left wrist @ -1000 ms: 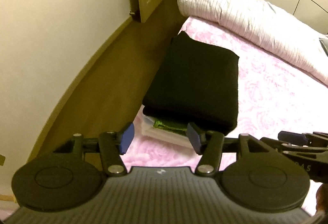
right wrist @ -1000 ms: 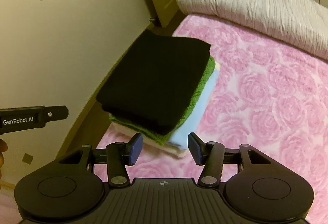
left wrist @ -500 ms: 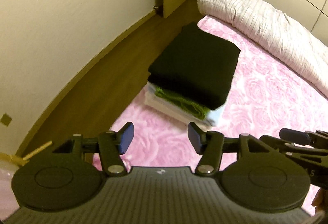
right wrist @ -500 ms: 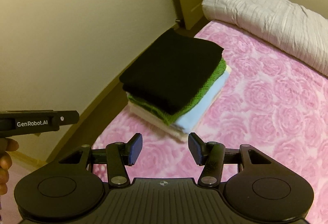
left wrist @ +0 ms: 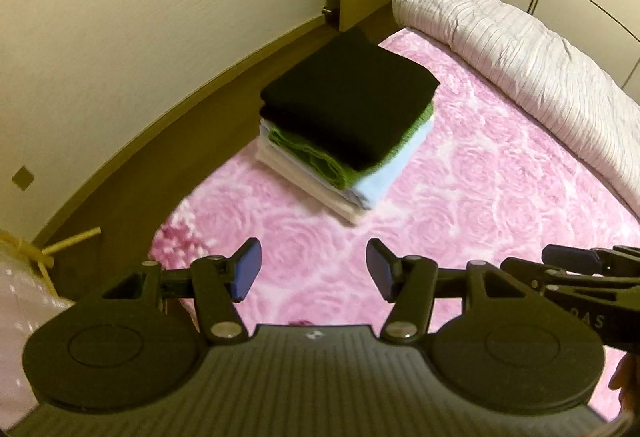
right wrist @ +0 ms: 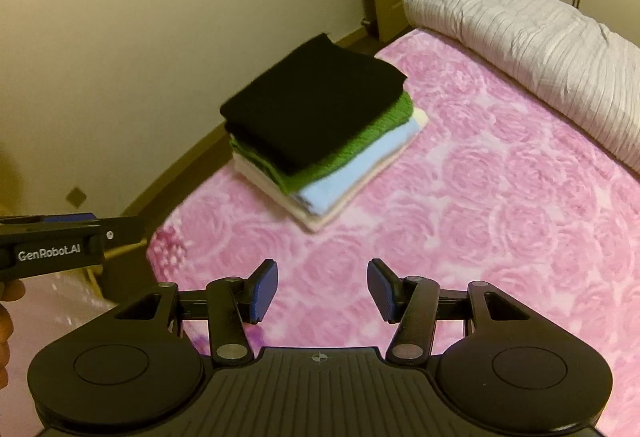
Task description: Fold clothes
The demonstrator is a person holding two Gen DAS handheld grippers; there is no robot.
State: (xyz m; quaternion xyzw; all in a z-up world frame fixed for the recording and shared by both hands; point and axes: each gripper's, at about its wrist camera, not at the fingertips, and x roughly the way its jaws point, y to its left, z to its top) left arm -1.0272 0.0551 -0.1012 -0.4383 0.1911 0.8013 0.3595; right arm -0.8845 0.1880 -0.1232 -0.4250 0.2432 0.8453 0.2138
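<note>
**Black on top: a folded stack sits clear of both grippers**

Black fabric crowns the stack of folded clothes [left wrist: 344, 125], a black garment [right wrist: 316, 105] lying over a green one [right wrist: 352, 153], then a pale blue piece [right wrist: 352, 181] and cream layers at the bottom. The stack rests near the left edge of a bed covered in a pink rose-patterned blanket [left wrist: 460, 197], close to the strip of wooden floor [left wrist: 168, 141] and the cream wall beyond it.

The left gripper [left wrist: 314, 269] hangs above the blanket with its blue-padded fingers spread wide and nothing between them. The stack lies ahead of it, well apart, slightly right of its centre line. The right gripper [right wrist: 322, 291] is likewise wide open and empty, with the stack ahead and a little to its left, also well apart. Each gripper shows at the edge of the other's view, so they sit side by side.

A rolled white quilt [right wrist: 520, 49] lies across the far side of the bed, apart from the stack.
</note>
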